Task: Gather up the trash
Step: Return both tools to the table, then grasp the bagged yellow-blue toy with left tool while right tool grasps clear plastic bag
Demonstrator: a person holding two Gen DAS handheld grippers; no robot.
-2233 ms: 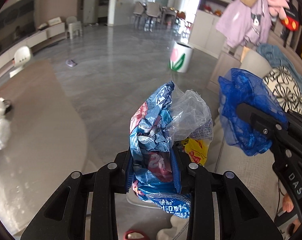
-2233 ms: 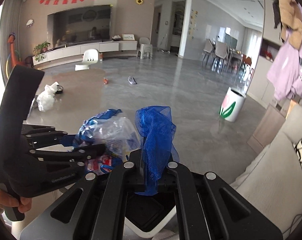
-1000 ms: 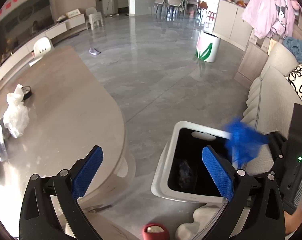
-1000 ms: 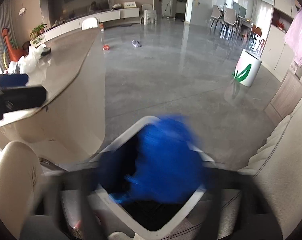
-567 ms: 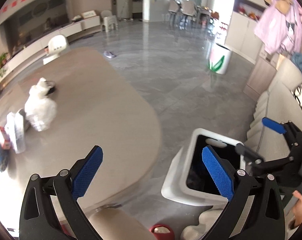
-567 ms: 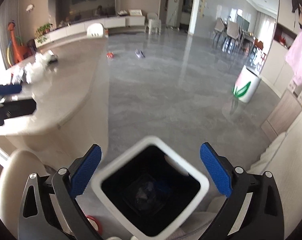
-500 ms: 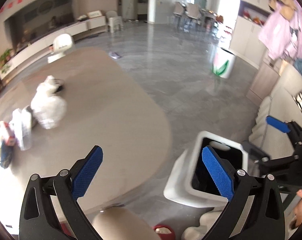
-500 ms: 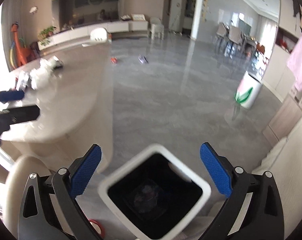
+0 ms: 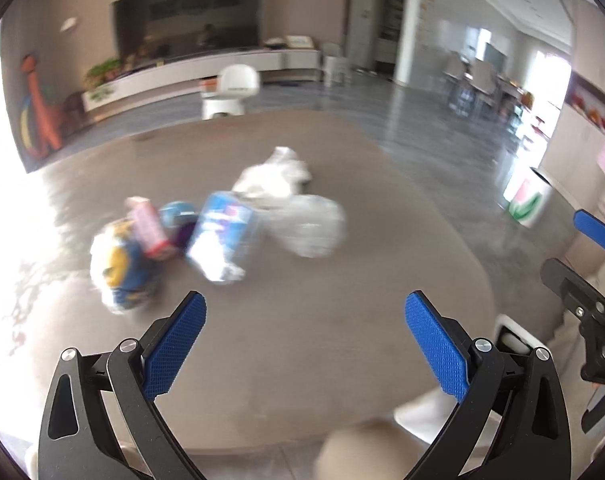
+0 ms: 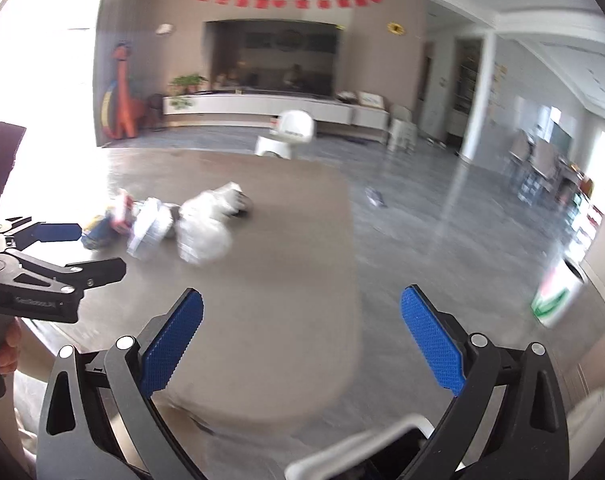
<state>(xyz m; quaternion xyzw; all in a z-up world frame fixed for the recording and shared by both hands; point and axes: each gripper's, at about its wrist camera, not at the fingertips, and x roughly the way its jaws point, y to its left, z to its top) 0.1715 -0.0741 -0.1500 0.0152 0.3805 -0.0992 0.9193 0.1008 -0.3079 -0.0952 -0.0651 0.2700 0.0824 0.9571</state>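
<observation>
Trash point(image 9: 222, 236) lies in a blurred heap on the tabletop point(image 9: 342, 352), well apart from both empty, wide-apart claws: left claw point(image 9: 304, 340), right claw point(image 10: 300, 338). Better approach slowly and pinch one wrapper at a time.

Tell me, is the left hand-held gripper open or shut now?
Open. The left hand-held gripper has its two blue pads spread wide apart, with nothing between them, only the table beyond.

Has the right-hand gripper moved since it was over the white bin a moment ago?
Yes. The right gripper has swung up and away from the white bin, now only at the bottom edge, and faces the trash pile on the table.
</observation>
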